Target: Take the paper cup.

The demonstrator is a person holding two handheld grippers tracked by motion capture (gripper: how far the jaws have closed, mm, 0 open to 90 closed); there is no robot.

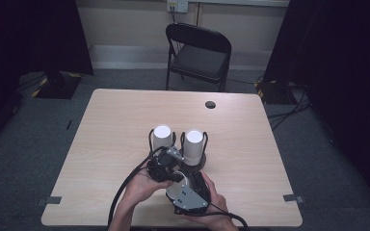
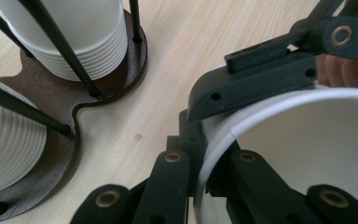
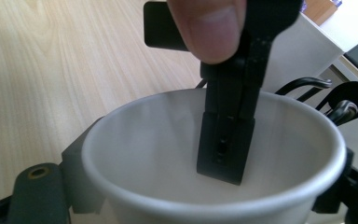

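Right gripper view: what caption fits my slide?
A white paper cup sits between two claws, with the far claw pinching its rim above the wooden table.

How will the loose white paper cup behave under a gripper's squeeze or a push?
The paper cup is thin-walled, so it probably dents under a hard squeeze. It is empty, hence likely very light and apt to tip when nudged. The left gripper pinches its wall at the rim, so the paper probably is not slippery.

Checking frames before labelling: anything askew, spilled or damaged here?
Nothing spilled or damaged. One paper cup is off the stacks in the dark holder, gripped by both tongs: left tongs pinch its wall, right tongs sit around it.
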